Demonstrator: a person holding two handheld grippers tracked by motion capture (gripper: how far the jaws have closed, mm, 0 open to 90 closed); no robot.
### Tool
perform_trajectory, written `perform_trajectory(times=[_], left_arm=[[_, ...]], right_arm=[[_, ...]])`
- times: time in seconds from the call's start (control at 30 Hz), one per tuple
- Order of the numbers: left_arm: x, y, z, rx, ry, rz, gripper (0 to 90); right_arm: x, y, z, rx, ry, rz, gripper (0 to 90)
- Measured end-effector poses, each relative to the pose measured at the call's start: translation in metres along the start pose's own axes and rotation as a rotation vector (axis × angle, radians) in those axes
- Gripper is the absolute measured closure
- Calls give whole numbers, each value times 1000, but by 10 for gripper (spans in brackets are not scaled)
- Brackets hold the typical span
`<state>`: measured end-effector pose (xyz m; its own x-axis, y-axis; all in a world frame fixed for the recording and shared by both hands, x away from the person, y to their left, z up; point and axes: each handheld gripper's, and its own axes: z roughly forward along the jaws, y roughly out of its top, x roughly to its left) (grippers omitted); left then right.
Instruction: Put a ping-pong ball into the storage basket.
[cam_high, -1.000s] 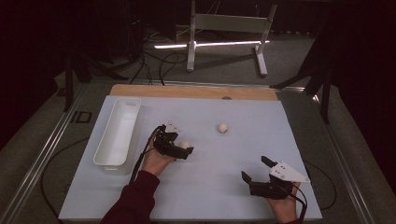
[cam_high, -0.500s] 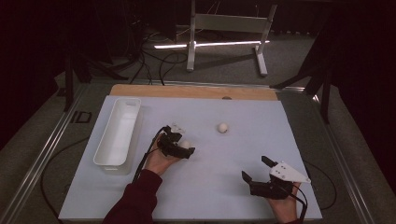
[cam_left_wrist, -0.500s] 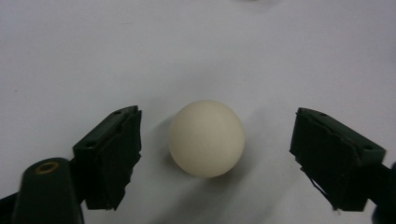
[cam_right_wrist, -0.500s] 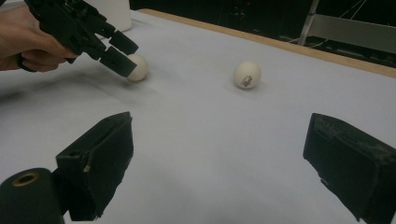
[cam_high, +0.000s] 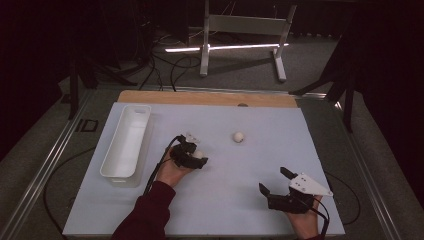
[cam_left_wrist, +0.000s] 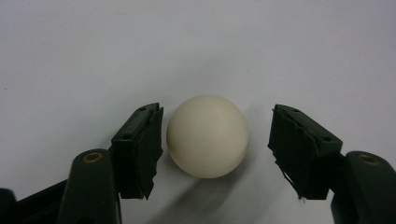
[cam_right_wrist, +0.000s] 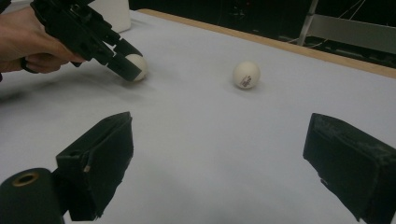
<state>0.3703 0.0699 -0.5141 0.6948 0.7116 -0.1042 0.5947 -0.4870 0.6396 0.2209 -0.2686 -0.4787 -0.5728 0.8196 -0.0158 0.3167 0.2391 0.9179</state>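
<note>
Closing: left gripper (cam_left_wrist: 217, 140), jaws narrowing around the near ball (cam_left_wrist: 207, 136), apparently small gaps either side
Right gripper (cam_high: 276, 181): jaws wide apart, empty
Second ball (cam_high: 238, 136): farther out on the white mat (cam_high: 240, 200)
Tray (cam_high: 126, 142): at the mat's left edge
Room: dark, cabled floor

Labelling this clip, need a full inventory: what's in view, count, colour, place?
Balls: 2, cream; one between the left gripper's pads, small gaps both sides; other loose mid-mat.
Bin: 1, white, long, mat's left side.
Mat: 1, pale blue-white, over the table.
Wooden edge: 1, tan, far side.
Metal frame: 1, white, floor behind.
Left gripper: black, jaws have just been closing.
Right gripper: black, open, near right.
</note>
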Motion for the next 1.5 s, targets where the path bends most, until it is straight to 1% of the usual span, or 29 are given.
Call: perform_trajectory(times=[0.07, 0.13, 0.17, 0.2, 0.23, 0.4, 0.5, 0.53, 0.63, 0.77, 0.9, 1.0, 1.2, 1.27, 1.5], left_arm=[[0, 0, 2, 9, 0, 2, 364], [0, 0, 2, 11, 0, 0, 413], [0, 0, 2, 11, -3, -3, 413], [1, 0, 2, 10, -8, -6, 441], [1, 0, 2, 12, -8, -6, 441], [1, -1, 3, 24, -11, -2, 505], [1, -1, 3, 23, -6, 2, 509], [0, -1, 2, 23, 4, 4, 510], [0, 0, 1, 13, 1, -8, 512], [2, 2, -6, -12, -3, -11, 512], [2, 4, -12, -24, 8, -16, 512], [1, 4, -16, -22, 2, -14, 512], [0, 5, -22, -14, 10, 0, 512], [0, 5, -24, -23, -1, -9, 512], [-1, 7, -36, -46, -14, -7, 513]], right_arm=[[0, 0, 0, 0, 0, -1, 80], [0, 0, 0, -1, 1, 0, 80], [0, 0, 0, -1, 0, 1, 80], [0, 0, 0, -3, 0, -1, 80], [0, 0, 0, -3, 0, -1, 80], [0, 0, 0, -2, 0, -3, 80], [0, 0, -1, -4, -2, -1, 80], [0, 0, -1, -4, -2, 1, 80], [0, 0, 0, -4, -1, -1, 80], [1, 0, 0, -1, 2, -1, 80], [1, 0, 0, 0, 4, -2, 80], [1, 0, 0, 0, 5, -2, 80], [1, 0, 1, 1, 5, -2, 81], [1, 0, 1, 1, 5, -3, 81], [1, 0, 1, 0, 6, -4, 80]])
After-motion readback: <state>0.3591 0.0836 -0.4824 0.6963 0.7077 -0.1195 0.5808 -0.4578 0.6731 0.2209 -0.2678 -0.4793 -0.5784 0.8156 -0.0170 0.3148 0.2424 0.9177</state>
